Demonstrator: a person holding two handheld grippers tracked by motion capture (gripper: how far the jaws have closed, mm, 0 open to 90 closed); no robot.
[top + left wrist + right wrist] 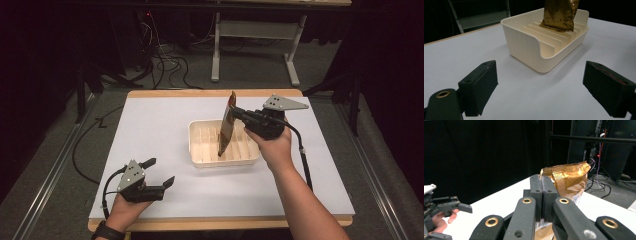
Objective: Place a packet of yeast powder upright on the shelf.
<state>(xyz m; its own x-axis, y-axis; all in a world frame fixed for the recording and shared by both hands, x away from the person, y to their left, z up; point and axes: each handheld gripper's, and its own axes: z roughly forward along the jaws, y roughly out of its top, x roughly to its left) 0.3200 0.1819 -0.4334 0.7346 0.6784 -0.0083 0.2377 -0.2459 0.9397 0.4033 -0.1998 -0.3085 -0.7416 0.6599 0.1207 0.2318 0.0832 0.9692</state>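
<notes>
A flat gold-brown foil pouch (227, 122) hangs upright over a cream slotted tray (200, 150) at the table's middle, its lower edge down among the tray's dividers (554, 33). My right gripper (237, 114) is shut on the pouch's upper part, and the pouch top (571, 177) shows crinkled just beyond the closed jaws. My left gripper (160, 172) rests near the table's front left, open, with nothing between its fingers (480, 85); it faces the tray (524, 42) from a short way off.
The tray sits on a white mat (150, 130) over a wood-edged table. Behind the table stand a white metal frame (252, 30) and loose cables (170, 65) on the floor. The left hand with its gripper (441, 210) appears at the left of the right gripper view.
</notes>
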